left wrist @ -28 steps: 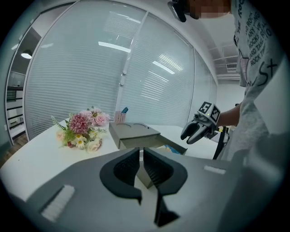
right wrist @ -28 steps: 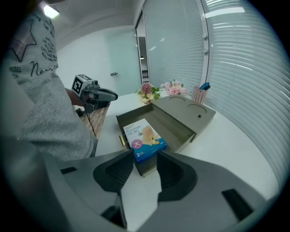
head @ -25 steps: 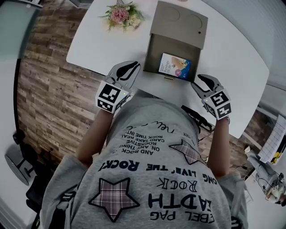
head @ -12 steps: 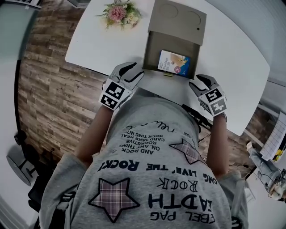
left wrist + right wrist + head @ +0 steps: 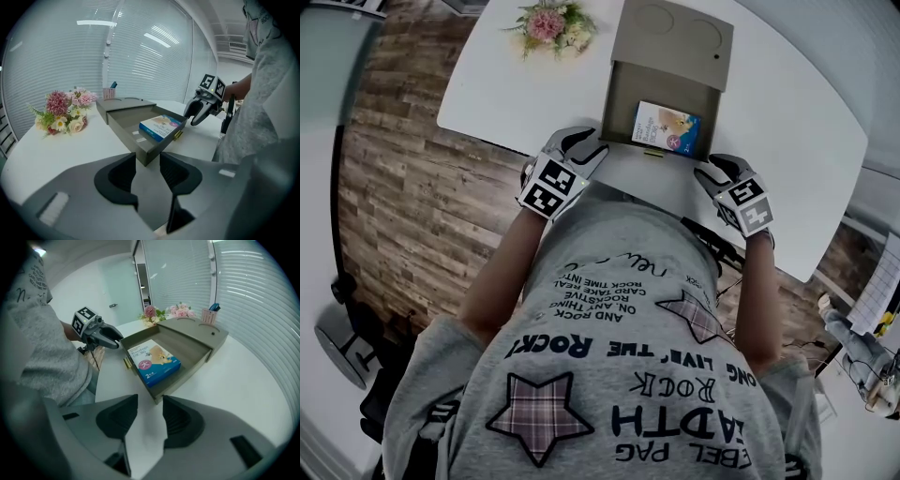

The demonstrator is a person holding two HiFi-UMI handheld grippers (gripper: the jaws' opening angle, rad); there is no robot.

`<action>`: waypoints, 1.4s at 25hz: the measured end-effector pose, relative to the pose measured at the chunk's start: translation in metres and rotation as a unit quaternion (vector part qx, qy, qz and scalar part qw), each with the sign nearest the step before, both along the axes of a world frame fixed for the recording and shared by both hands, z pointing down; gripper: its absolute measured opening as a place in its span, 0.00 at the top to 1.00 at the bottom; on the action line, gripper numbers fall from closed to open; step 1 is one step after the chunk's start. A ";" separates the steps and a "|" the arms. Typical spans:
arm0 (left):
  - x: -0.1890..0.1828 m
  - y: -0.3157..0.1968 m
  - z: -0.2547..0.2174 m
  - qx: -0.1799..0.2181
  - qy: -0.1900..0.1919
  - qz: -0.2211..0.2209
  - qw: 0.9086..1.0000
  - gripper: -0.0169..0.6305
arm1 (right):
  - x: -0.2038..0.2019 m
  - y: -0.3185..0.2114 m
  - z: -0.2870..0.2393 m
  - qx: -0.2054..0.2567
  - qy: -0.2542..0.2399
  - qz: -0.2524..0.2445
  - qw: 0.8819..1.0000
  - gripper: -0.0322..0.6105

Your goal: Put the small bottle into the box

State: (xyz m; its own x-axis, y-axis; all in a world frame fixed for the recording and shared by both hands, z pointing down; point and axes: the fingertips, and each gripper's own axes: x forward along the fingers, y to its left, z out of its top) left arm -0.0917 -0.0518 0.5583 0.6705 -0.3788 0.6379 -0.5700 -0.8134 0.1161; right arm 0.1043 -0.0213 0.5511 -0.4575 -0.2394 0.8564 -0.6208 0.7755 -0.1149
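A grey box (image 5: 675, 37) stands on the white table with its drawer (image 5: 623, 108) pulled out toward me. A blue and white packet (image 5: 667, 129) lies flat inside the drawer. I see no small bottle in any view. My left gripper (image 5: 589, 148) is at the drawer's front left corner, its jaws opening with nothing between them (image 5: 147, 171). My right gripper (image 5: 712, 171) hovers by the front right corner, open and empty (image 5: 150, 416). Each gripper view shows the drawer (image 5: 136, 136) and the packet (image 5: 153, 362) just ahead of the jaws.
A bunch of pink and white flowers (image 5: 551, 26) lies at the table's far left. A pink pen cup (image 5: 211, 314) stands behind the box. The person's torso presses close to the near table edge (image 5: 487, 141). Wooden floor lies to the left.
My left gripper has moved right toward the drawer's corner and its jaws have spread. My right gripper has shifted slightly forward and left. The box and packet have not moved.
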 end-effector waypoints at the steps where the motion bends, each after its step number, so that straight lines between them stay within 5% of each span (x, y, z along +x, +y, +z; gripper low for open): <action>1: 0.001 0.000 0.002 -0.005 -0.002 0.002 1.000 0.71 | -0.001 0.000 0.000 0.001 0.000 -0.001 1.000 0.68; 14: 0.005 -0.004 0.004 -0.019 -0.009 0.002 1.000 0.77 | 0.005 -0.006 0.001 0.003 0.022 -0.012 1.000 0.82; 35: -0.001 -0.013 -0.010 -0.003 -0.011 0.023 1.000 0.81 | -0.001 -0.003 -0.010 0.001 0.019 -0.025 1.000 0.83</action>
State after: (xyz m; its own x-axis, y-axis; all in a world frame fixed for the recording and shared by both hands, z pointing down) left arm -0.0931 -0.0646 0.5480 0.6721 -0.3442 0.6556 -0.5351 -0.8378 0.1087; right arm 0.1030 -0.0240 0.5413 -0.4357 -0.2184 0.8732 -0.5853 0.8057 -0.0906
